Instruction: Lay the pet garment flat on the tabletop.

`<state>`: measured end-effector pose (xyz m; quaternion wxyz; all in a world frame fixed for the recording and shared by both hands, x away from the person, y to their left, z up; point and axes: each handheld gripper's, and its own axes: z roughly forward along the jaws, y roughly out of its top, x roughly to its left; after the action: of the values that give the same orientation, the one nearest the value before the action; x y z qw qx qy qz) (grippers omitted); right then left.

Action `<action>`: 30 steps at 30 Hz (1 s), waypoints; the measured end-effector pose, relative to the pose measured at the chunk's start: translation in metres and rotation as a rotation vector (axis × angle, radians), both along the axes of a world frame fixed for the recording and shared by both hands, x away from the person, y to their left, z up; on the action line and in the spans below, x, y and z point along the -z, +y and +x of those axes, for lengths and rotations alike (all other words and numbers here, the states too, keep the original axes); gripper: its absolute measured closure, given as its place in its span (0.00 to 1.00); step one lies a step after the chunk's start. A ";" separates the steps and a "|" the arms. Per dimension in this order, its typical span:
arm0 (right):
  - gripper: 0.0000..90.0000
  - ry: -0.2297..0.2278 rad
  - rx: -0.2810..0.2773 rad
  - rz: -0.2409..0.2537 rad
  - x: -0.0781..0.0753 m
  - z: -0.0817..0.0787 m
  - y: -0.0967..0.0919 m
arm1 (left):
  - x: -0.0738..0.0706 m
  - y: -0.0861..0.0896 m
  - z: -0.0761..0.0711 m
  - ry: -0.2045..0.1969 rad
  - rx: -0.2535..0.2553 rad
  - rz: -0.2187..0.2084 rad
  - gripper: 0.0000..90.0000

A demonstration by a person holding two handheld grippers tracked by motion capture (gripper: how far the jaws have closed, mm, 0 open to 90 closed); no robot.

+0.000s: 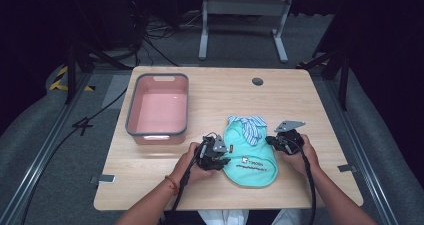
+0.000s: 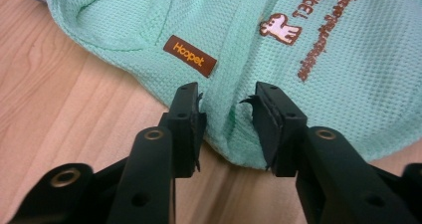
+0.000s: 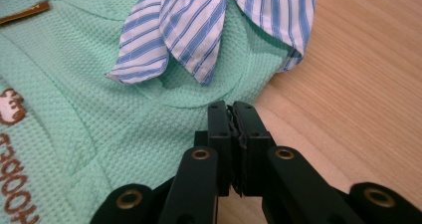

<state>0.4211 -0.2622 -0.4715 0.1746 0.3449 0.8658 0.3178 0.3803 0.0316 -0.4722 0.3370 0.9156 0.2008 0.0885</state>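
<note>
A mint-green pet shirt (image 1: 250, 157) with a blue-striped collar (image 1: 248, 125) lies flat on the wooden table (image 1: 225, 90), near its front. My left gripper (image 1: 227, 161) sits at the shirt's left edge. In the left gripper view its jaws (image 2: 224, 104) pinch a raised fold of the green fabric (image 2: 338, 84) just below the brown Hoopet label (image 2: 190, 55). My right gripper (image 1: 272, 141) is at the shirt's right edge. In the right gripper view its jaws (image 3: 231, 109) are pressed together on the hem of the shirt (image 3: 99, 109), below the striped collar (image 3: 199, 20).
A pink tub with a grey rim (image 1: 131, 110) stands on the table's left half, behind my left hand. A round cable hole (image 1: 257, 81) sits near the far edge. Bare wood runs to the right of the shirt. A table frame and cables stand on the floor beyond.
</note>
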 end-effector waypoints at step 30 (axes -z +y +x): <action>0.52 -0.071 -0.121 -0.038 -0.031 -0.024 -0.010 | -0.029 0.032 -0.009 -0.083 -0.068 0.016 0.33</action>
<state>0.3975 -0.2727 -0.4406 0.1923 0.2769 0.8842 0.3233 0.3715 0.0640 -0.4435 0.3347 0.9064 0.2168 0.1394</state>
